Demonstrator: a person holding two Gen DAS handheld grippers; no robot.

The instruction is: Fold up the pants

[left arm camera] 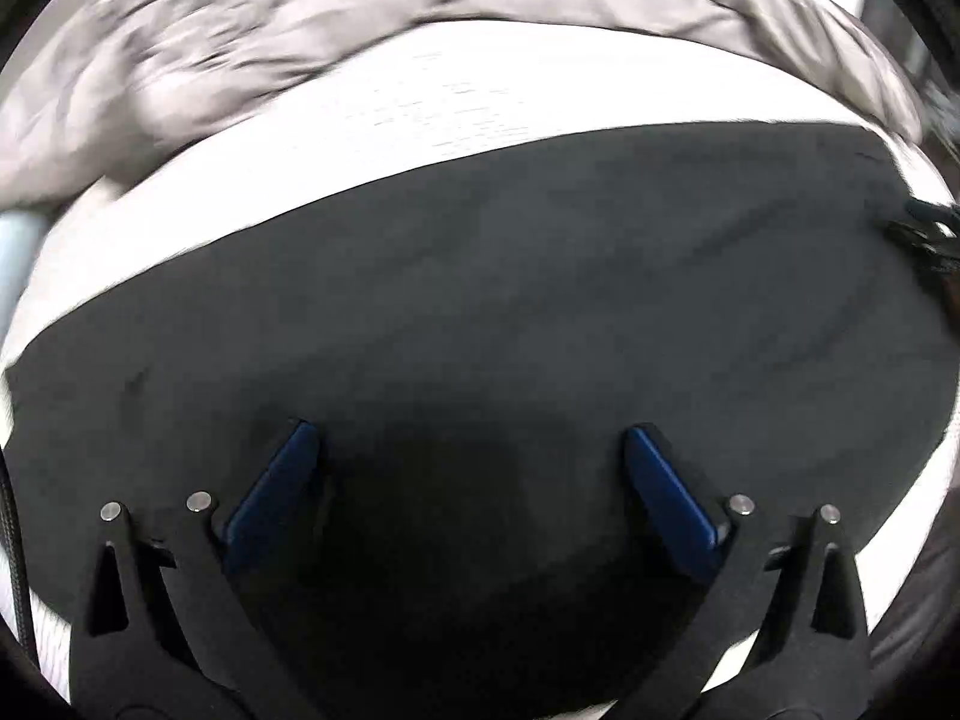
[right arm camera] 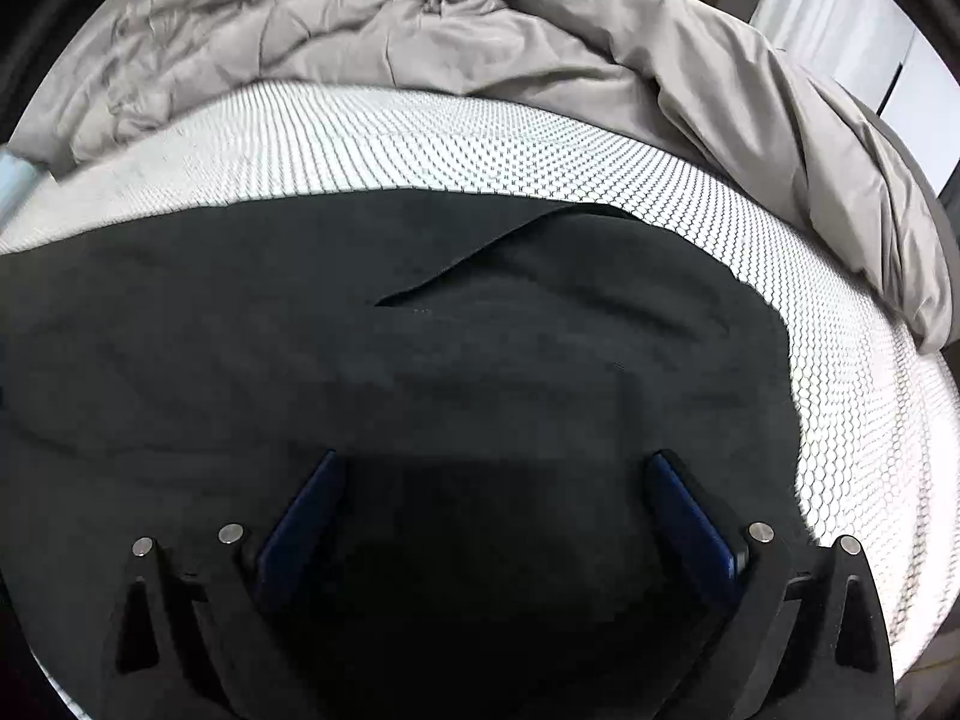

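Black pants [left arm camera: 510, 300] lie spread flat on a white mattress [left arm camera: 420, 114] and fill most of the left wrist view, which is blurred. My left gripper [left arm camera: 471, 438] hovers low over the cloth, open, with nothing between its blue pads [left arm camera: 273, 498]. In the right wrist view the pants [right arm camera: 420, 360] show a folded flap edge running up to the right. My right gripper [right arm camera: 495, 462] is open just above the fabric, its blue pads [right arm camera: 690, 522] wide apart and holding nothing. At the right edge of the left wrist view a black piece of the other gripper [left arm camera: 924, 234] shows.
A crumpled grey duvet [right arm camera: 480, 42] is heaped along the far side of the dotted white mattress [right arm camera: 420, 138] and drapes down its right side. White panels [right arm camera: 840, 18] stand behind it. A pale blue bar [left arm camera: 18, 240] sits at the left edge.
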